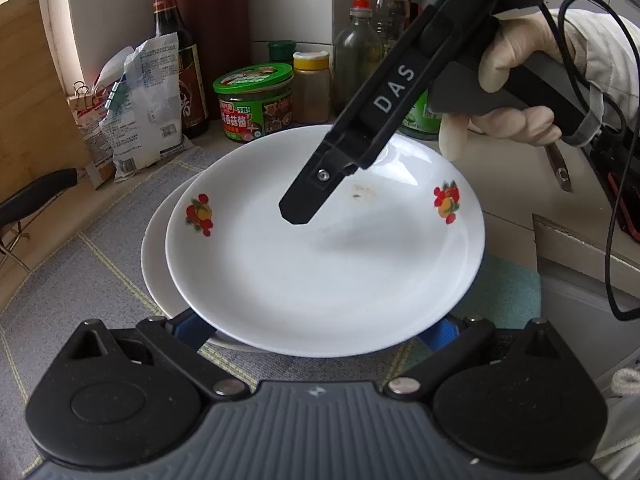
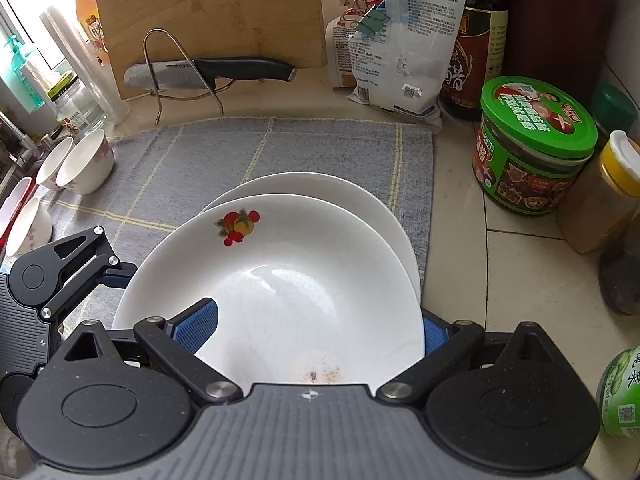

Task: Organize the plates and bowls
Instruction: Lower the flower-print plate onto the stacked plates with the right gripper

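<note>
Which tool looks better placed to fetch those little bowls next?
Probably left. The floral bowls sit at the mat's far left edge, on the left tool's side. The right tool straddles the fruit-patterned plate, its fingers open.

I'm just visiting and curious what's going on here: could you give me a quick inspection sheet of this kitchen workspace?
Surface: tiled counter with grey checked mat.
Job's things: fruit-print plate on plain plate; small bowls at mat's left.
Clutter: green-lidded jar, soy bottle, clipped bag, knife on rack.
Grippers: left tool open around plate; right tool open, one pad over the plate.
Cables: black cable by gloved hand.
Surroundings: cutting board.
</note>
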A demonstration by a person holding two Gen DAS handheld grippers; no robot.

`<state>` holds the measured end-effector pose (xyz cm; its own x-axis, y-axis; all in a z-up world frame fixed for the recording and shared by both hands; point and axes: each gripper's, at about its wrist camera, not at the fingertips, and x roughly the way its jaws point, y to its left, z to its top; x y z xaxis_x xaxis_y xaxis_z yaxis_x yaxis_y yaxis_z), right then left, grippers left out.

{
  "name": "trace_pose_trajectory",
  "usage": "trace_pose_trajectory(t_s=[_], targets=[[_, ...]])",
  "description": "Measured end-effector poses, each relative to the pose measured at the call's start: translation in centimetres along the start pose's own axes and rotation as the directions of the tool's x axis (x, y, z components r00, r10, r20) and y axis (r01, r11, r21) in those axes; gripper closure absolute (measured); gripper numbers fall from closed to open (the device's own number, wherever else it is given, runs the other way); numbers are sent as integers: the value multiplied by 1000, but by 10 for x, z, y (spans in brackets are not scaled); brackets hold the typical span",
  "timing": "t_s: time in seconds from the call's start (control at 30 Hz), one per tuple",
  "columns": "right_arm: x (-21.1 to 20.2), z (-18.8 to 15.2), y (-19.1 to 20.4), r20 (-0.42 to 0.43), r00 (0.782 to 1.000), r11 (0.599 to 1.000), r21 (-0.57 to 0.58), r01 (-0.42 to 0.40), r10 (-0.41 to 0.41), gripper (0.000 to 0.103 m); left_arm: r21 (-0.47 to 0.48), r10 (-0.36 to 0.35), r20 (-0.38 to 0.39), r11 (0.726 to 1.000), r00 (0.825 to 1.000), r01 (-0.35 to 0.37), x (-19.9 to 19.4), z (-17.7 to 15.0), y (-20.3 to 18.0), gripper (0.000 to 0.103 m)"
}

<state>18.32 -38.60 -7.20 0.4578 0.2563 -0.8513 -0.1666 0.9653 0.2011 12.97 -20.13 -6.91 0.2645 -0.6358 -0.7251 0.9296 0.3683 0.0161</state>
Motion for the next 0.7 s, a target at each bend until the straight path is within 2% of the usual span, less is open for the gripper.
trace_pose_trajectory(t_s=[0.3,0.7], targets=[[3,3,2,-35,998,999,-5,53,-53,2,-20,-27,-44,999,999,26,7,7,3,2],[6,1,-3,-66,995,997,24,72,-70,2,-6,-12,-81,1000,997,12,13,10,8,3]])
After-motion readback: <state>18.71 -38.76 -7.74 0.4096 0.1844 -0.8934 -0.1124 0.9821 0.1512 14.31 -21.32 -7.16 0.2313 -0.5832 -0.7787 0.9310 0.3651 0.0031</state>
